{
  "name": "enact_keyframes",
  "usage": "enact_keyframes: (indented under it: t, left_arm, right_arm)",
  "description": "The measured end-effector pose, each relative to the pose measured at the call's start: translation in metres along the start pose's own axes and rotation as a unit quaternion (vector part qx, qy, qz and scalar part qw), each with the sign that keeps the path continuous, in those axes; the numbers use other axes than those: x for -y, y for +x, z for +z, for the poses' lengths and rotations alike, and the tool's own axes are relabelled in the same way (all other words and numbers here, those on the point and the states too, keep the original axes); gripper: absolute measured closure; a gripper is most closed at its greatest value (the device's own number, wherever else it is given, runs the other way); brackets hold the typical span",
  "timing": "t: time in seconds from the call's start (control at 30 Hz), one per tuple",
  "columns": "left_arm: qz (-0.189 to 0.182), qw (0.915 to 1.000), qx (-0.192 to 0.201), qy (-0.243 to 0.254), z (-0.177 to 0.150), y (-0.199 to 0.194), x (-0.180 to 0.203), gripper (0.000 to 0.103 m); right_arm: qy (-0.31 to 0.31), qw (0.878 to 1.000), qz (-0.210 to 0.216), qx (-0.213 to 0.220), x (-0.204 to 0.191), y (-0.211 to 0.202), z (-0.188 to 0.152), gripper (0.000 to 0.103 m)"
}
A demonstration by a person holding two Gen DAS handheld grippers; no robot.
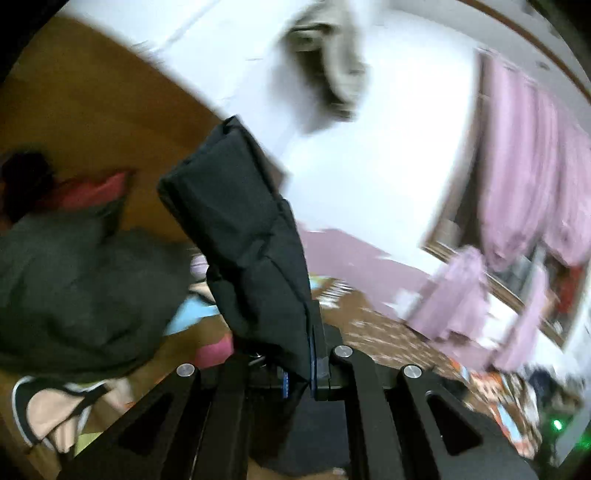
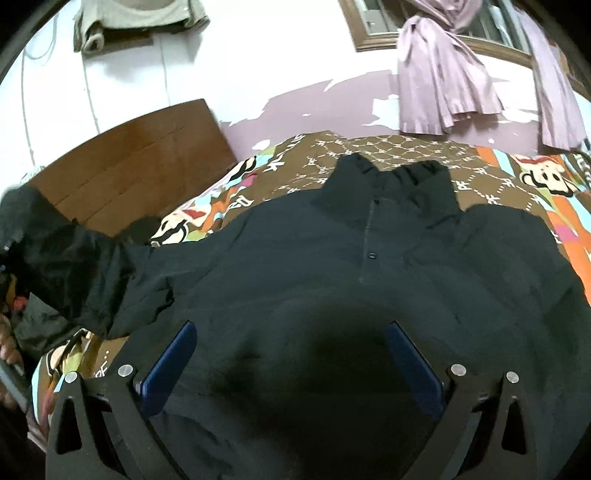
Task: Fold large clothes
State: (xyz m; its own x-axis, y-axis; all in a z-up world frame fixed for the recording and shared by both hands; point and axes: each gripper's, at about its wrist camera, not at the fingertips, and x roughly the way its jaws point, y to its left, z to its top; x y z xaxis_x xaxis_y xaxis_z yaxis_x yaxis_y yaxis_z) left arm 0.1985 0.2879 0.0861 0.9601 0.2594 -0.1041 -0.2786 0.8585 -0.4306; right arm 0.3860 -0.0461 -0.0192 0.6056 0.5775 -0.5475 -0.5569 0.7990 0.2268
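Note:
A large black jacket (image 2: 332, 266) lies front up on the patterned bedspread (image 2: 424, 155), collar away from me, its left sleeve (image 2: 85, 273) lifted off to the left. My right gripper (image 2: 291, 354) is open just above the jacket's lower body, blue pads on either side. My left gripper (image 1: 314, 369) is shut on the black sleeve cuff (image 1: 243, 236), which stands up between the fingers in the blurred left wrist view. The rest of the dark jacket (image 1: 74, 295) bunches at the left there.
A wooden headboard (image 2: 140, 173) stands at the bed's left. Lilac curtains (image 2: 443, 85) hang by a window at the far wall. Grey cloth (image 2: 122, 26) hangs on the white wall. A hand (image 2: 9, 350) shows at the left edge.

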Motion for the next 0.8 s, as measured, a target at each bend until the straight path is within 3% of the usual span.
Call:
enact_keyframes:
  t: [0.17, 0.37, 0.57, 0.73, 0.8]
  left_arm:
    - [-0.086, 0.9933, -0.029, 0.072, 0.000, -0.010, 0.072, 0.098]
    - [-0.170, 0.9718, -0.121, 0.111, -0.022, 0.017, 0.157, 0.098]
    - [-0.211, 0.9348, -0.238, 0.158, -0.084, 0.062, 0.237, 0.098]
    - [-0.215, 0.8990, -0.319, 0.210, -0.151, 0.080, 0.277, 0.098]
    - [-0.210, 0.8833, -0.353, 0.227, -0.181, 0.089, 0.281, 0.098]
  right_arm:
    - [0.017, 1.000, -0.008, 0.013, 0.022, -0.017, 0.002, 0.000]
    - [0.070, 0.997, -0.026, 0.033, 0.065, -0.039, 0.009, 0.000]
    - [0.135, 0.989, -0.038, 0.041, 0.125, -0.059, 0.000, 0.000]
    - [0.198, 0.979, 0.013, 0.041, 0.164, -0.067, -0.020, 0.000]
    - [0.230, 0.970, 0.062, 0.046, 0.178, -0.068, -0.029, 0.000]
